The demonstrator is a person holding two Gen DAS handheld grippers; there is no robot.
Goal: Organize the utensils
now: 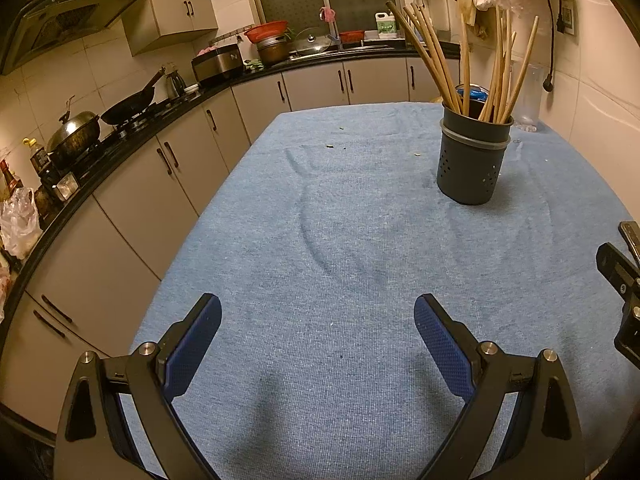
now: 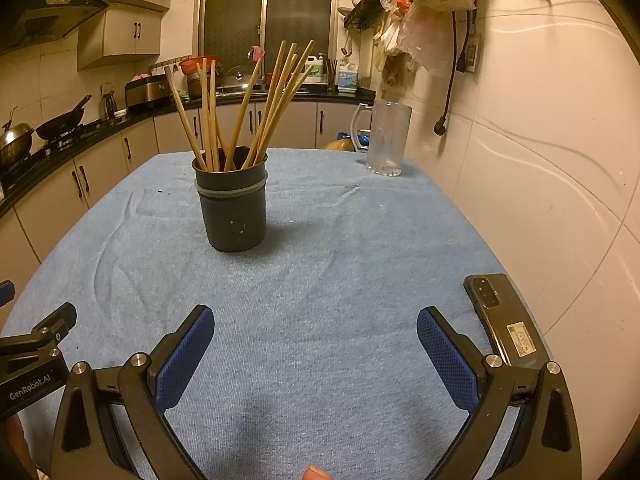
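A dark grey perforated utensil holder (image 1: 472, 156) (image 2: 234, 206) stands upright on the blue cloth, far right in the left wrist view and left of centre in the right wrist view. Several wooden chopsticks (image 1: 468, 64) (image 2: 244, 108) stick up out of it, fanned apart. My left gripper (image 1: 318, 312) is open low over the near cloth, nothing between its blue pads. My right gripper (image 2: 316, 324) is open too, well short of the holder, and empty. Part of the left gripper's body (image 2: 32, 356) shows at the right wrist view's left edge.
A black phone (image 2: 504, 320) lies by the right finger near the cloth's right edge. A clear glass mug (image 2: 386, 140) stands at the far right corner by the wall. Kitchen counter with wok and pots (image 1: 100, 128) runs along the left. The blue cloth (image 1: 340, 220) has a few wrinkles.
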